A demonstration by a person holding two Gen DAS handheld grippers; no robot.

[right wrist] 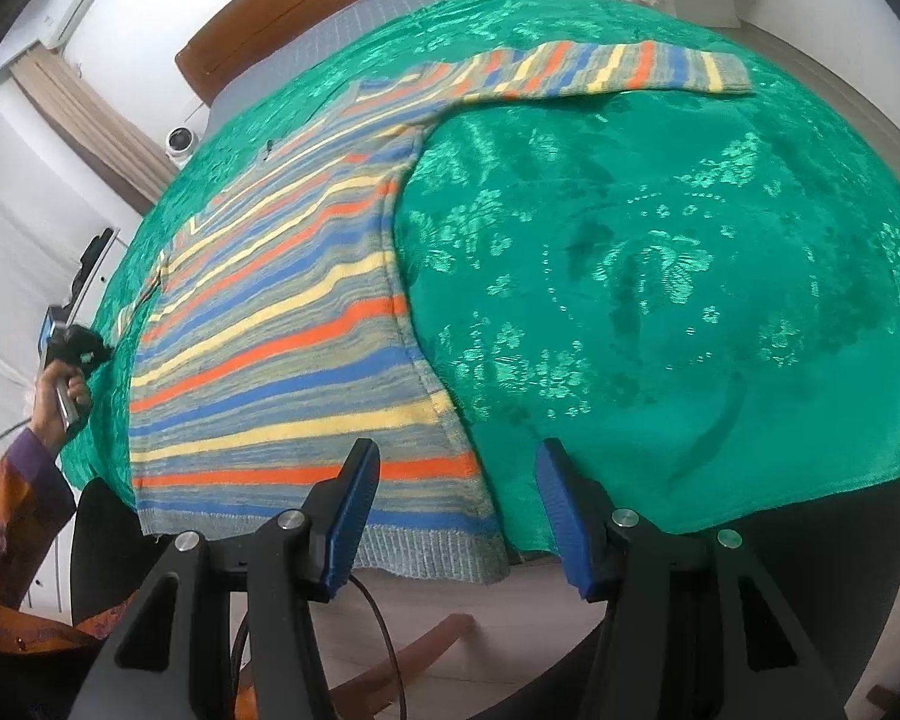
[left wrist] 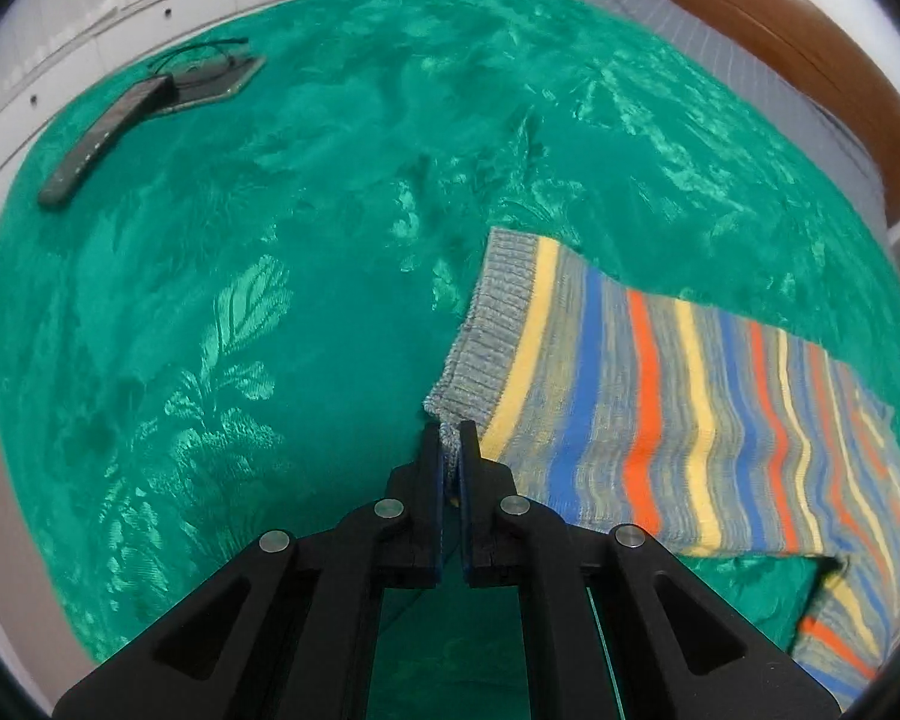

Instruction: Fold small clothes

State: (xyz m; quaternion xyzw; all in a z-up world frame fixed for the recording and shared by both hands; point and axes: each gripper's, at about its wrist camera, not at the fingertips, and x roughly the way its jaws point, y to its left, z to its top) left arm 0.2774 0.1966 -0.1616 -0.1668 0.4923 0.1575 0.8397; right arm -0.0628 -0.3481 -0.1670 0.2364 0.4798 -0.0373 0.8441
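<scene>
A small striped knit sweater (right wrist: 282,324) in grey, blue, orange and yellow lies flat on a green bedspread (right wrist: 660,276). Its right sleeve (right wrist: 600,69) stretches out to the far right. In the left wrist view my left gripper (left wrist: 450,438) is shut on the grey ribbed cuff (left wrist: 486,330) of the left sleeve (left wrist: 660,408), which is lifted a little off the cover. My right gripper (right wrist: 456,480) is open and empty, just above the sweater's hem (right wrist: 426,558) at the near edge of the bed. The left gripper also shows small at the left of the right wrist view (right wrist: 75,348).
A dark remote (left wrist: 102,138) and a flat dark pad with a cable (left wrist: 216,78) lie on the bedspread at the far left. A brown headboard (left wrist: 810,60) and grey sheet (left wrist: 720,48) are behind. White drawers (left wrist: 150,6) stand beyond the bed. The bed's near edge drops to the floor (right wrist: 480,630).
</scene>
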